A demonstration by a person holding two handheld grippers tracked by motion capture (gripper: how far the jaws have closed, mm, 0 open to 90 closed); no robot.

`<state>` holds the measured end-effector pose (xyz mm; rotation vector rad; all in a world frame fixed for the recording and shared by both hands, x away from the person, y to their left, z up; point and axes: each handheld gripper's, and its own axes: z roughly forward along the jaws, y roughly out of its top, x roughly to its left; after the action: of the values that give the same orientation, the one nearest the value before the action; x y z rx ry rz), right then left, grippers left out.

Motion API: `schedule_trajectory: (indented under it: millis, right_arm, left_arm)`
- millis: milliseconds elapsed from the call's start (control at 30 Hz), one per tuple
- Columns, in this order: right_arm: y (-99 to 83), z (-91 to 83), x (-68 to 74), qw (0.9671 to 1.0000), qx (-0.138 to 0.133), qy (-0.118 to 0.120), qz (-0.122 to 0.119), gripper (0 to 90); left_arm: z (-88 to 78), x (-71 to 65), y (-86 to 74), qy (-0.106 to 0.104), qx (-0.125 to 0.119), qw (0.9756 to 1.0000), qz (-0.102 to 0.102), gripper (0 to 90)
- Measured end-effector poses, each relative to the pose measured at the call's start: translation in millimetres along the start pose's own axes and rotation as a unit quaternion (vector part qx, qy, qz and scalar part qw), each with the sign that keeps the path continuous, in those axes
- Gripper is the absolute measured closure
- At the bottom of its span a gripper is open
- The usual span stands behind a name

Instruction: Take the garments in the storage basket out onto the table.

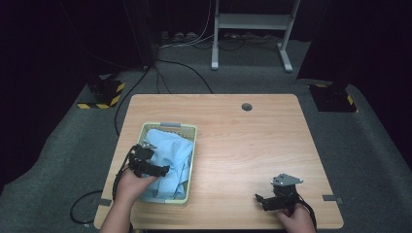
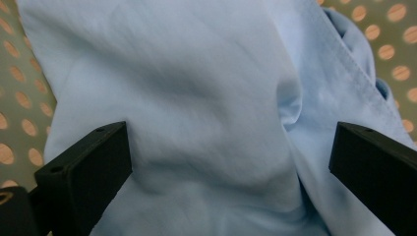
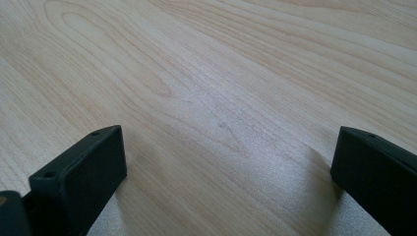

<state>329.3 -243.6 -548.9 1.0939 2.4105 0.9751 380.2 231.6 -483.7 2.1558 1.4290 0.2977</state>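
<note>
A light blue cloth (image 1: 171, 158) lies bunched in a pale green perforated basket (image 1: 190, 130) on the left half of the wooden table (image 1: 243, 141). My left gripper (image 1: 156, 164) hovers over the cloth in the basket, open; in the left gripper view its jaws stand wide apart just above the folds of the cloth (image 2: 206, 108), with the basket's dotted wall (image 2: 19, 113) at the edges. My right gripper (image 1: 262, 201) rests low near the table's front right edge, open, with bare wood (image 3: 221, 98) between its jaws.
The table has a round cable hole (image 1: 247, 107) near its back edge. Behind it on the grey floor stand a white frame (image 1: 252, 29), loose cables and two dark stands with yellow-black tape (image 1: 103, 92).
</note>
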Motion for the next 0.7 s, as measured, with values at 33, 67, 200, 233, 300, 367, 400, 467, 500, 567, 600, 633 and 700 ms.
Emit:
schedule_trajectory:
  millis: [33,67,200,233,300,367,400,467,500,567,600,633,700]
  right_arm:
    - [0.0,0.0,0.0,1.0,0.0,0.0,0.0,0.1]
    - [0.0,0.0,0.0,1.0,0.0,0.0,0.0,0.1]
    - [0.0,0.0,0.0,1.0,0.0,0.0,0.0,0.1]
    - [0.0,0.0,-0.1,1.0,0.0,0.0,-0.001,0.1]
    - [0.0,0.0,0.0,1.0,0.0,0.0,0.0,0.1]
    - [0.0,0.0,-0.1,1.0,0.0,0.0,0.0,0.1]
    - [0.0,0.0,0.0,1.0,0.0,0.0,0.0,0.1]
    - [0.0,0.0,0.0,1.0,0.0,0.0,-0.001,0.1]
    - [0.0,0.0,0.0,1.0,0.0,0.0,-0.001,0.1]
    - [0.0,0.0,0.0,1.0,0.0,0.0,0.0,0.1]
    - [0.0,0.0,0.0,1.0,0.0,0.0,0.0,0.1]
    - [0.0,0.0,0.0,1.0,0.0,0.0,-0.001,0.0]
    - [0.0,0.0,0.0,1.0,0.0,0.0,-0.001,0.1]
  left_arm:
    - [0.5,1.4,0.5,-0.002,0.007,1.0,0.001,2.6]
    - [1.4,2.1,0.7,-0.004,0.013,0.9999,-0.001,2.6]
    - [9.1,4.5,0.7,-0.026,0.046,0.9986,-0.005,2.4]
    - [11.9,5.0,0.9,-0.03,0.056,0.998,-0.005,2.4]
    - [14.1,5.0,2.1,-0.032,0.06,0.9977,-0.004,2.3]
    - [16.3,4.5,4.6,-0.036,0.067,0.9971,-0.006,2.2]
    - [17.9,4.3,5.5,-0.04,0.071,0.9966,-0.007,2.2]
    - [21.3,3.8,6.5,-0.044,0.081,0.9957,-0.009,1.7]
    - [23.2,3.3,6.9,-0.045,0.084,0.9954,-0.01,1.1]
    - [25.7,2.2,7.4,-0.046,0.089,0.9949,-0.008,0.8]
    - [27.1,1.2,7.9,-0.047,0.093,0.9946,-0.006,0.7]
    - [28.0,0.6,8.2,-0.047,0.094,0.9945,-0.005,0.7]
    - [31.6,-1.4,8.4,-0.046,0.099,0.994,-0.003,0.7]
